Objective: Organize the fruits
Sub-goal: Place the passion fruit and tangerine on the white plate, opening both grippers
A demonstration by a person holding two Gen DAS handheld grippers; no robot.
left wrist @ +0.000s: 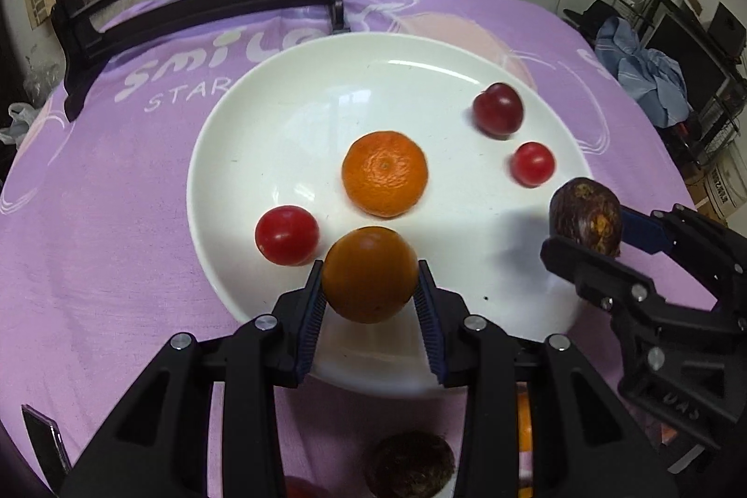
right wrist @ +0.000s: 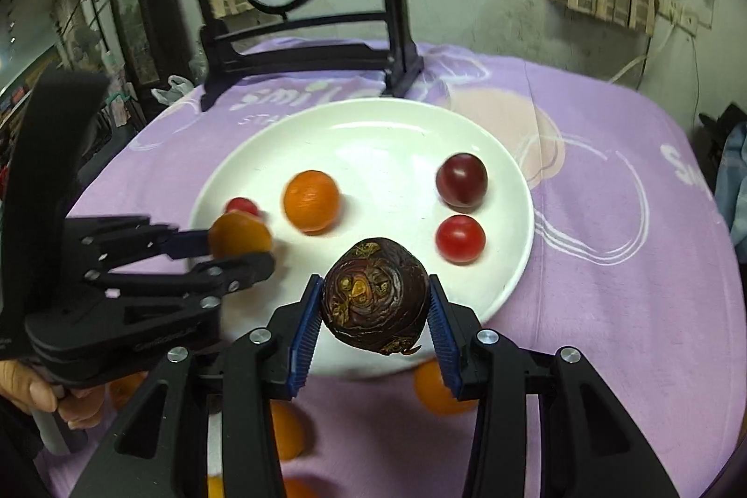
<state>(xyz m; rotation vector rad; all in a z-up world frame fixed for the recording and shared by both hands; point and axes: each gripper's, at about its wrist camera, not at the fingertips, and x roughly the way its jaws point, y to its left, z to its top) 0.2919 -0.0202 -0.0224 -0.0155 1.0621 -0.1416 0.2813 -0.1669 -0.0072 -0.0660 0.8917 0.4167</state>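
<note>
We see the white plate (left wrist: 261, 115) on the purple-clothed table (left wrist: 93, 194), carrying a mandarin (left wrist: 384, 172). Above its near rim, the left tool (left wrist: 369, 293) clamps an orange (left wrist: 369, 274); the right tool (right wrist: 375, 313) grips a dark wrinkled fruit (right wrist: 375, 296).

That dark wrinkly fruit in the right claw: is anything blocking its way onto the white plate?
Nothing visible does. The dark fruit hangs over a bare near part of the plate; the red tomato sits just beyond it.

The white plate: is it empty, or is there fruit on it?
Not empty. On the white plate lie an orange, two red fruits and one dark red.
</note>
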